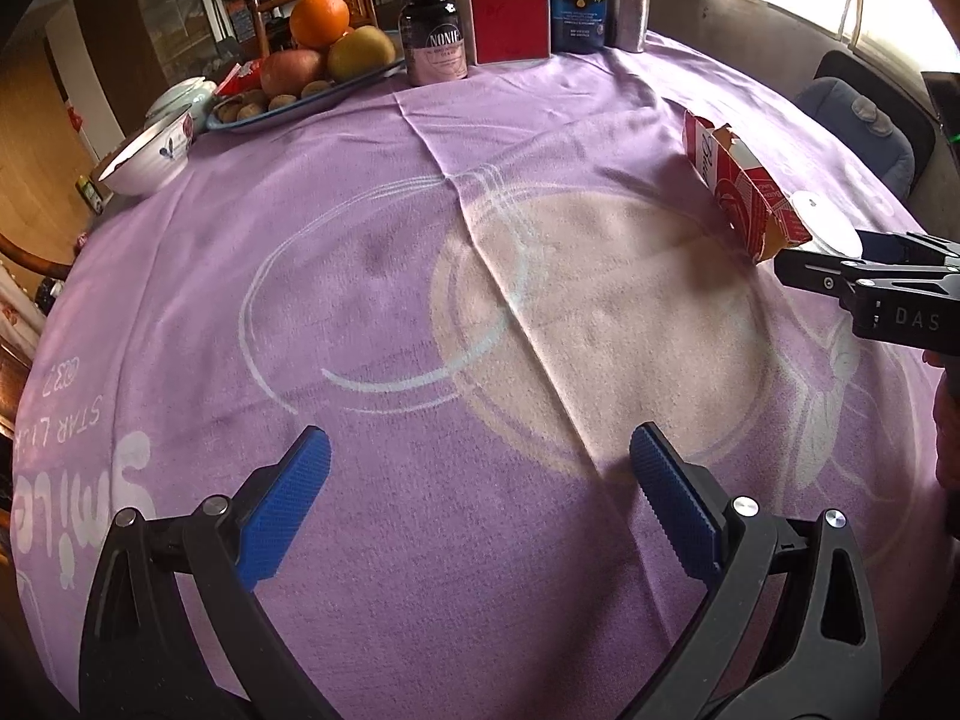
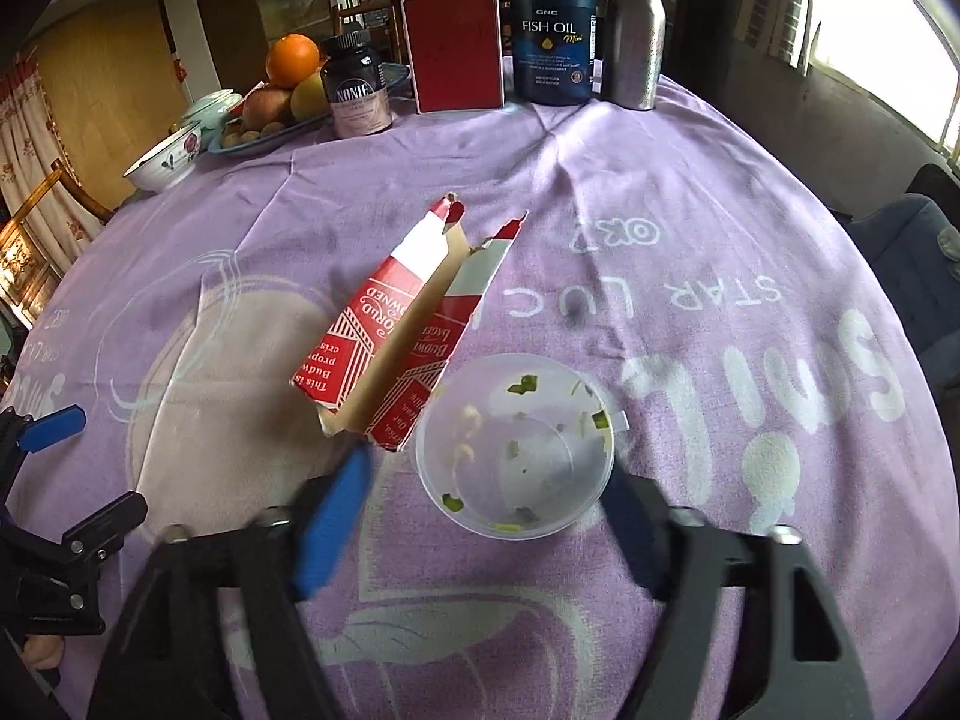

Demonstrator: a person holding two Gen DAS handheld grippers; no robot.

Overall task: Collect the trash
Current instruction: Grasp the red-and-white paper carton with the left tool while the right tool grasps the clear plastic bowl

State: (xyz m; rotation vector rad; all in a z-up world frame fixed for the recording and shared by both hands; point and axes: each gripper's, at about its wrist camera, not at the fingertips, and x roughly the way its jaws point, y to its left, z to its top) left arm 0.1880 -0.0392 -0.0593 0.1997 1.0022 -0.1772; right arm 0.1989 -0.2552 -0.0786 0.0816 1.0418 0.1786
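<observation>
The right claw (image 2: pixel 480 516) is spread wide around the dirty plastic cup (image 2: pixel 516 444), which looks light and bendy, so pinch its rim softly.

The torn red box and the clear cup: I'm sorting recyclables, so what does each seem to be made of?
Box: looks like thin printed cardboard, since its torn edges and inside are plain brown under the red-and-white print.
Cup: probably thin clear plastic, see-through and slightly glossy, with green food scraps stuck inside.
</observation>
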